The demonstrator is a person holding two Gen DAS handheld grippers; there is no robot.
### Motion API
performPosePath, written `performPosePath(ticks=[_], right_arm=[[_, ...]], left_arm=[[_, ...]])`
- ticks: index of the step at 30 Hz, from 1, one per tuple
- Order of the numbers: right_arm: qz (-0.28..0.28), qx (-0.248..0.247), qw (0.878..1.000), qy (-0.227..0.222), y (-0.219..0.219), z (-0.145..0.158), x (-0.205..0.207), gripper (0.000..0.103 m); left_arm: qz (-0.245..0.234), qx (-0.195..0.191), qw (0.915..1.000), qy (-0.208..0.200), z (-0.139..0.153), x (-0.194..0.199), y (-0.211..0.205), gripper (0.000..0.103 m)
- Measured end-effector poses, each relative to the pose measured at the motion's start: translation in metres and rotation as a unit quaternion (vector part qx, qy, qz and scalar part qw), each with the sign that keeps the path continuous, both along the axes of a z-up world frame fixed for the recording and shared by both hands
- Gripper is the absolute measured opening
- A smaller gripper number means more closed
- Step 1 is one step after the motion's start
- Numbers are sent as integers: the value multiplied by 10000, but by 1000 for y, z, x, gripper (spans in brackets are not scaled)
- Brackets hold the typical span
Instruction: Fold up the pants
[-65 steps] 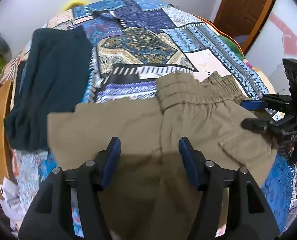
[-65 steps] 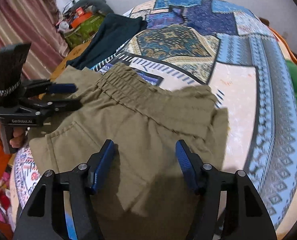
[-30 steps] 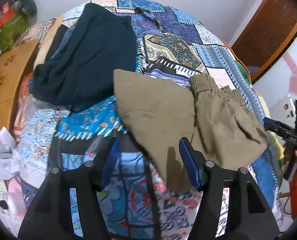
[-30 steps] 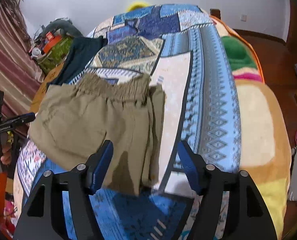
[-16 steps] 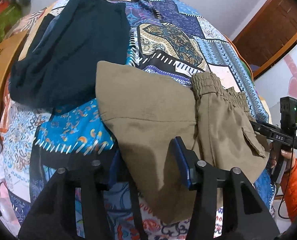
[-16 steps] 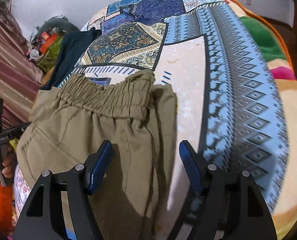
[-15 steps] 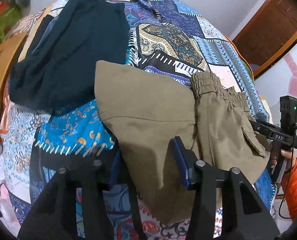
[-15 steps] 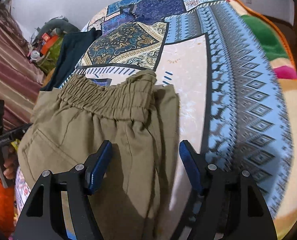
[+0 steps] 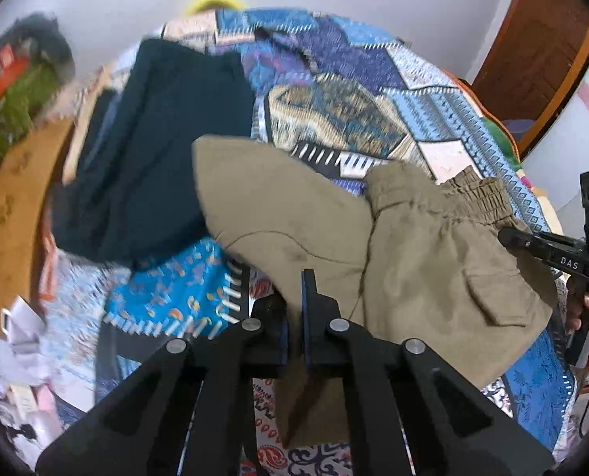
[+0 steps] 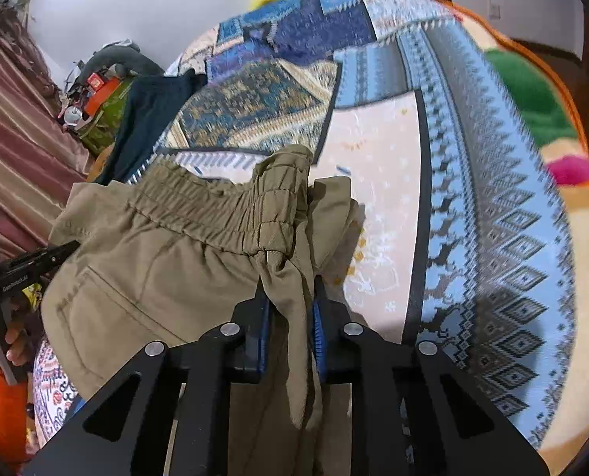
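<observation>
Left wrist view: the left gripper (image 9: 293, 309) sits at lower centre, its blue pads nearly together, clenched on the near edge of the pants (image 9: 334, 230). The cloth passes between the pads and hangs below them. The pants, olive, spread from the middle of the frame to the right over the patterned bedspread (image 9: 354, 91), already doubled, with the waistband (image 9: 453, 194) at right of centre and a flap pocket low on the right. A dark garment (image 9: 155, 150) lies to the upper left, its edge meeting the pants' far corner. The right gripper (image 9: 552, 254) shows at the right edge, at the waistband side.

Right wrist view: the right gripper (image 10: 290, 309), at lower centre, is clamped on a bunched fold of the pants (image 10: 155, 269) just below the waistband's (image 10: 215, 210) end; the cloth puckers upward where it is pinched. The rest of the pants lies left of centre, with bare bedspread (image 10: 473, 158) to the right. The left gripper (image 10: 29, 265) shows at the left edge.

Judging by both holds, the step in hand is gripping the near edge at both ends for a further fold. The next move would call for lifting both ends together, keeping the edge taut, and carrying it across so the layers land square without dragging the lower layer.
</observation>
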State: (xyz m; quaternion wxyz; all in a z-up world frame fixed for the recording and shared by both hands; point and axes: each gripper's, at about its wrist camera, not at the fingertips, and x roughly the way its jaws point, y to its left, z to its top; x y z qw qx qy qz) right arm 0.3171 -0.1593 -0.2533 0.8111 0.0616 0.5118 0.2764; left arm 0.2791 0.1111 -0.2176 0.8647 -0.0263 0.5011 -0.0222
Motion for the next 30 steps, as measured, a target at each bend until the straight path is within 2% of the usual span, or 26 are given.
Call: performPosePath(ticks=[6, 9, 14, 20, 25, 30], right_arm=[[74, 16, 9986, -521, 6, 35, -5, 14], [81, 77, 9966, -818, 15, 58, -3, 14], [141, 147, 9923, -1223, 37, 96, 6, 14], [278, 133, 9867, -1594, 73, 130, 26, 14], [393, 97, 9829, -1794, 115, 142, 45, 14], [501, 5, 9800, -1924, 165, 138, 65, 14]], left_arm=[[-131, 297, 9982, -499, 41, -6, -5, 3], [-65, 287, 9971, -701, 63, -5, 2, 2], [205, 296, 9936, -1072, 101, 2, 29, 2], [458, 457, 9881, -1397, 131, 14, 64, 2], [718, 461, 9867, -1381, 136, 33, 102, 2], [1034, 545, 9851, -1263, 121, 59, 146, 2]])
